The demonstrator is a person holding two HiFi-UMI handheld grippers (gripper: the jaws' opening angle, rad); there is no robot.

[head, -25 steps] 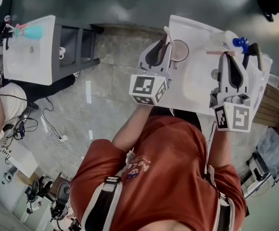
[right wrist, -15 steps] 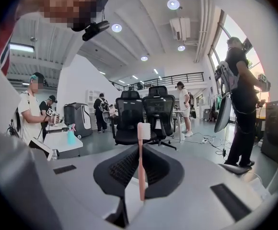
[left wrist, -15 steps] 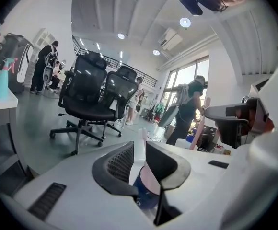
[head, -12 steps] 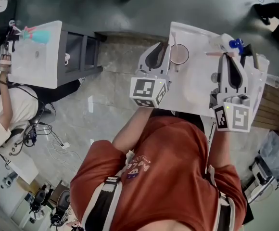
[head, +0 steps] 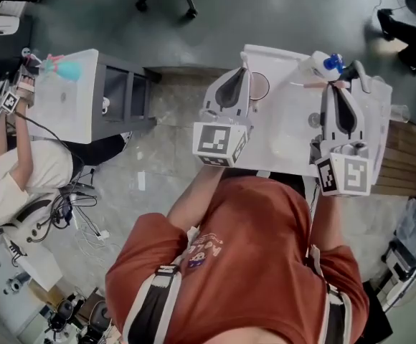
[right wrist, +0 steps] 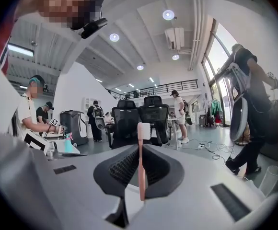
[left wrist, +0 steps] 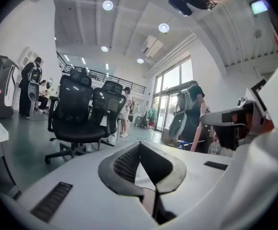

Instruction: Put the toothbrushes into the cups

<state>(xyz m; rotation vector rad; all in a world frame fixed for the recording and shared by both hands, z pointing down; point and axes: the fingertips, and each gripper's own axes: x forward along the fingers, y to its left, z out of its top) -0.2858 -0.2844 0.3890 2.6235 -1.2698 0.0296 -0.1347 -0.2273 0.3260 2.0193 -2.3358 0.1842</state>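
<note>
My right gripper (head: 335,89) (right wrist: 140,150) is shut on a pink toothbrush (right wrist: 141,171) with a white bristle head, held crosswise between the jaws; the handle sticks out to the left (head: 310,84). My left gripper (head: 245,70) (left wrist: 140,145) is shut, and I see nothing between its jaws. Both are held above a white table (head: 287,138). A clear cup (head: 260,86) stands on the table just right of the left gripper's tip. Another clear cup (right wrist: 271,178) (head: 400,111) stands at the table's right edge.
A white bottle with a blue cap (head: 325,63) stands at the table's far edge by the right gripper. To the left is a second desk (head: 72,110) with a teal spray bottle (head: 64,69). Office chairs (left wrist: 76,109) and several people are in the room beyond.
The head view has shifted, so the table sits a little higher and more to the left. Both grippers keep their places over it, and the right one still grips the pink toothbrush.
</note>
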